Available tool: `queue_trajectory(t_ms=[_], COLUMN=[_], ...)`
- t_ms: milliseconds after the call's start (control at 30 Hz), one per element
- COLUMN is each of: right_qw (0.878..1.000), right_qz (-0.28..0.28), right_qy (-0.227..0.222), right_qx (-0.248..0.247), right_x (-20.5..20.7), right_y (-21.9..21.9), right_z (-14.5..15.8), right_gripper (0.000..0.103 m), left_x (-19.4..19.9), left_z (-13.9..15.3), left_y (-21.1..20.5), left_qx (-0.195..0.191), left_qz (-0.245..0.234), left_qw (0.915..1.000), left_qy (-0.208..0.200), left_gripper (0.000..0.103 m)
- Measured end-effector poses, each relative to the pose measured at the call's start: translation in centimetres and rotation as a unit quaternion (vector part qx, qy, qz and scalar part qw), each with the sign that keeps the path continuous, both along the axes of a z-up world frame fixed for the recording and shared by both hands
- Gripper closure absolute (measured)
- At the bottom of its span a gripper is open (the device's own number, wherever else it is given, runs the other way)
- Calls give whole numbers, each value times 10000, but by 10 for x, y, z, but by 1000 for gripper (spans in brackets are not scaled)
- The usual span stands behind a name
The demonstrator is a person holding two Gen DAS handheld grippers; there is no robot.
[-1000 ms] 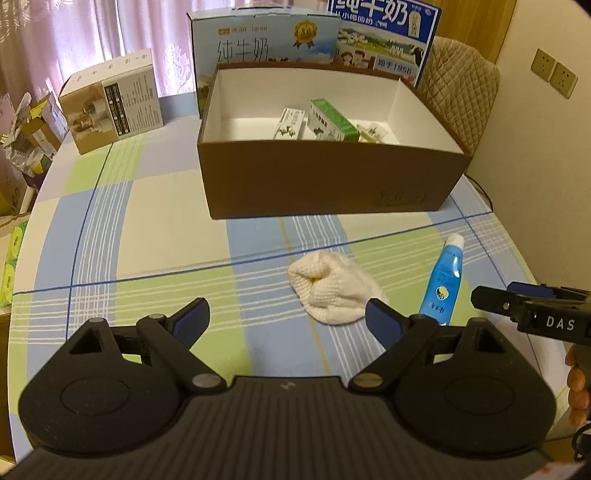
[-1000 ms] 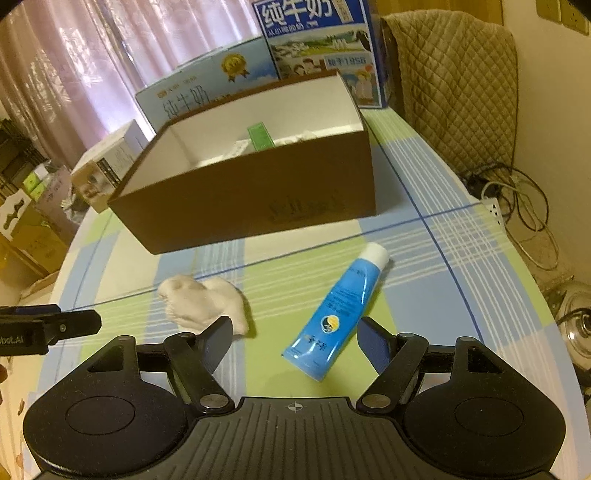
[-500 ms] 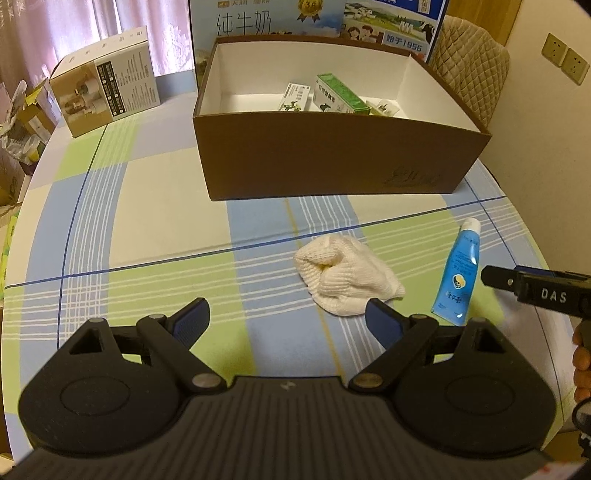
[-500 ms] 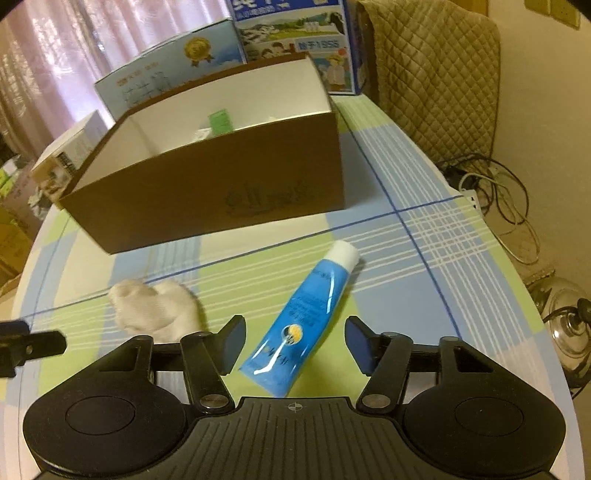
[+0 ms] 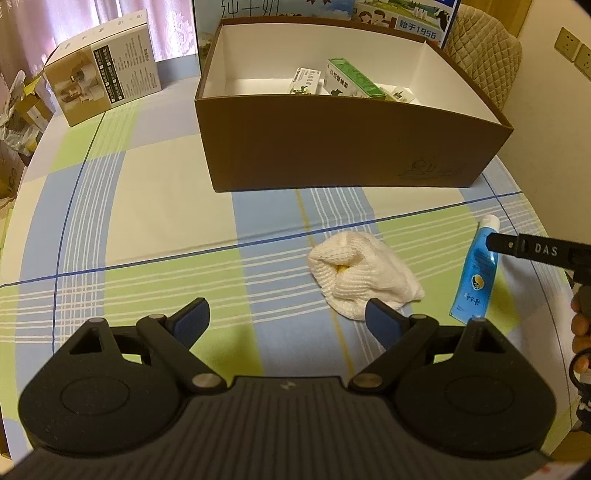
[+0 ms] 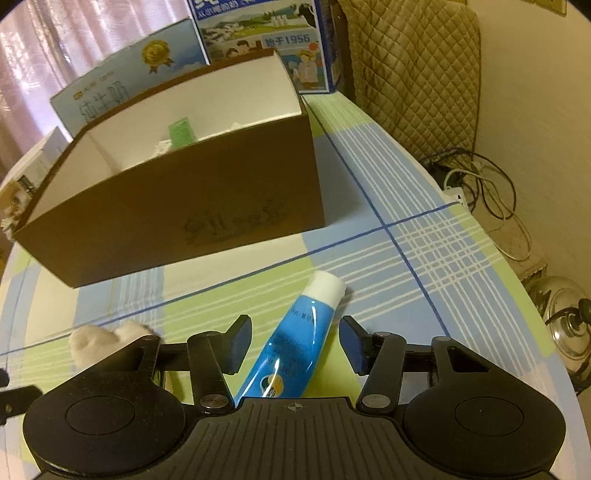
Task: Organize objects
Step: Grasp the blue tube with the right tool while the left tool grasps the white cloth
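Blue tube (image 6: 295, 347) lay flat on the counter (image 6: 424, 266), white cap pointing away toward the brown box (image 6: 177, 214), tail end running under the right tool's body. Right tool (image 6: 293, 347) straddled it: fingers spread wide, one either side of the tube, neither pad touching it. From the left wrist view the same tube (image 5: 478, 273) sat at the far right of the counter (image 5: 147, 206), with the right tool's (image 5: 493, 242) finger tip crossing over its upper part.

White cloth (image 5: 364, 277) was crumpled in a lump just left of the tube, apart from it, something yellow showing in the fold. Left tool (image 5: 288, 323) hung low over the counter, fingers wide, nothing between them; the right-hand pad (image 5: 382, 321) overlapped the cloth's near edge in view, can't tell if it touched. In the right wrist view the cloth (image 6: 107, 339) sat just left of the right tool's left finger.

Brown box (image 5: 351, 147) stood open behind both items, white inside, holding a green-and-white carton (image 5: 352, 79), a smaller white carton (image 5: 304, 81) beside it and some small bits at the right end, too small to tell. Milk cartons (image 6: 266, 33) stood behind the box. Another printed box (image 5: 101, 86) sat off at the far left. Quilted chair back (image 6: 410, 70) was to the right.
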State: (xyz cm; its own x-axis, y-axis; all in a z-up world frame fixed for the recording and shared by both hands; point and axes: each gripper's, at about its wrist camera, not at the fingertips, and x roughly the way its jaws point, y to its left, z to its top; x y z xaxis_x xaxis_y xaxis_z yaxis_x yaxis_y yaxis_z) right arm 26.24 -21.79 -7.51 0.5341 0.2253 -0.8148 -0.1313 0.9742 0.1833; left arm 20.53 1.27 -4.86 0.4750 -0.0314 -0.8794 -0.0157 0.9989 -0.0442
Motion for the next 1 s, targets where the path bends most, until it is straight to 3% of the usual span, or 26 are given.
queue_trajectory(t_ms=[233,367,833,1000], right_qw=[9997,9995,9927,9928], right_qz=[-90,-17,1104,1133], right_qy=[62,75,-206,-169], right_qx=[-211,-297,-439,-360], right_x=[13,16,-7,-13], right_y=[8,12,18,12], right_z=[-13,-20,-26,-28], right_gripper=[54,66,71,71], left_x=[6,8,17,28], left_z=[-6,-9,-20,-24], left_y=[4,6,-8,-23], left_qx=[13,18,-243,-310], left_qz=[84,135,124,-64], left_qw=[9999,9999,9994,9993], left_qy=[53,83,203,177], left_gripper=[14,14,10,10])
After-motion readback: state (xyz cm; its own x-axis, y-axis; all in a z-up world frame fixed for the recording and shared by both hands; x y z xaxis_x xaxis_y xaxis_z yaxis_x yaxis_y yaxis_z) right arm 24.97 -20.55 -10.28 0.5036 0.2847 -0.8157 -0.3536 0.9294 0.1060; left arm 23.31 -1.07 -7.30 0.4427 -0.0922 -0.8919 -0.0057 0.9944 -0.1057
